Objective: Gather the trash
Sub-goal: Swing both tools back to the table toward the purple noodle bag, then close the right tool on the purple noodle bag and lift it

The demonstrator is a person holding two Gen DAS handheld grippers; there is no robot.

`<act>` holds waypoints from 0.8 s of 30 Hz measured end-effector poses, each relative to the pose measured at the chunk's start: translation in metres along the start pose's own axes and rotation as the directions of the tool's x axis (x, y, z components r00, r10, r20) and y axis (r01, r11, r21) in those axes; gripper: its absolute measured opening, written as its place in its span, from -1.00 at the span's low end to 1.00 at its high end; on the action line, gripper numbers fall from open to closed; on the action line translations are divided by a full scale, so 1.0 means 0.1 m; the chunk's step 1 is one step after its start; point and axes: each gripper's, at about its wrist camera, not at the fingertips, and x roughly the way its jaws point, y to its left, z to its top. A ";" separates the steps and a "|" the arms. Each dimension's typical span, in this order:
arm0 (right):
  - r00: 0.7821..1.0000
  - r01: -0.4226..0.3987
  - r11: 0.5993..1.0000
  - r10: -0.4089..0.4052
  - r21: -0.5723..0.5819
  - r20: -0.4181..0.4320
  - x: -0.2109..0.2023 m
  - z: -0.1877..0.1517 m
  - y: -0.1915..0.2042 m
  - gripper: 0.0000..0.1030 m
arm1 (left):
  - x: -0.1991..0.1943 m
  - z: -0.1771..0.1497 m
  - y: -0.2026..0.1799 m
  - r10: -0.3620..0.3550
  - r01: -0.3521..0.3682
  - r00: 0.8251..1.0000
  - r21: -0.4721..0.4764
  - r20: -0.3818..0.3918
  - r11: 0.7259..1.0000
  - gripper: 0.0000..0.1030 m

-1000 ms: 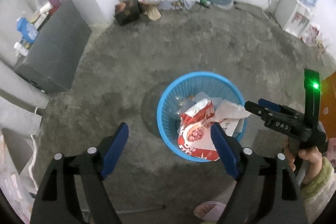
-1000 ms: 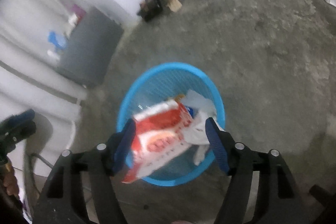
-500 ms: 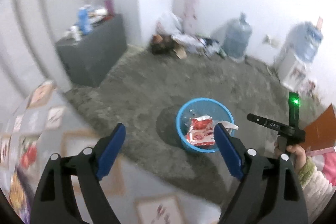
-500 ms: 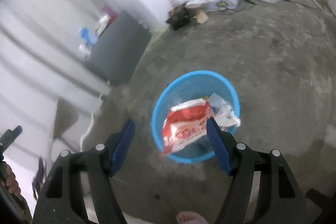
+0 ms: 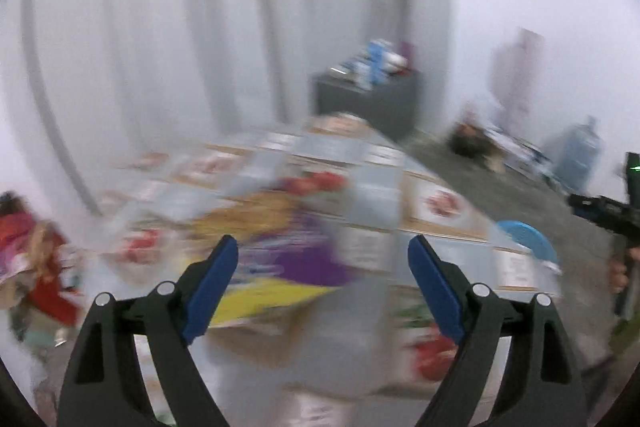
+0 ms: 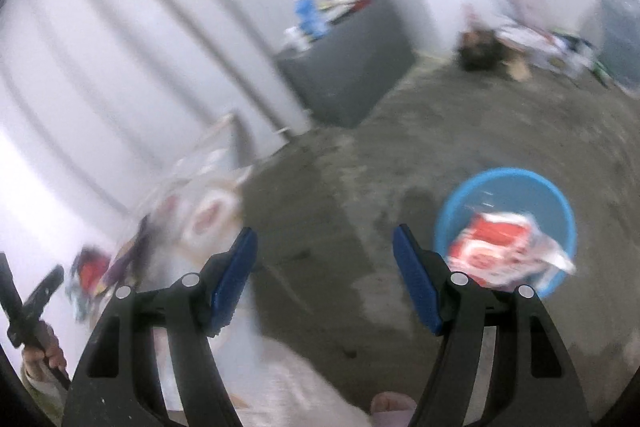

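Note:
My left gripper [image 5: 322,245] is open and empty, held over a table with a patterned cloth [image 5: 440,203]. The picture is blurred; a yellow and purple packet [image 5: 280,267] lies ahead of the fingers and red wrappers [image 5: 28,239] lie at the table's far left. The blue basket [image 5: 524,233] peeks out past the table's right side. In the right wrist view the same blue basket [image 6: 504,173] stands on the floor to the right, with a red and white packet [image 6: 492,243] and white paper inside. My right gripper [image 6: 325,233] hangs open and empty above bare floor.
A dark grey cabinet [image 6: 348,67] with bottles on top stands against the curtain. A heap of clutter [image 6: 480,51] and a water jug [image 5: 576,151] sit along the far wall. The table's corner [image 6: 208,211] is at the left. A toe [image 6: 392,407] shows below.
Both grippers have lifted away from the basket and swung left. The left view has gone from the basket to the table; the basket has slid to the right in the right view.

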 end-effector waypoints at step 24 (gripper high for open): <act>0.726 -0.438 0.875 0.480 0.207 -0.492 2.19 -0.25 2.37 0.21 | 0.43 -0.69 1.35 0.106 -0.119 0.992 -0.261 -0.063 0.958 0.51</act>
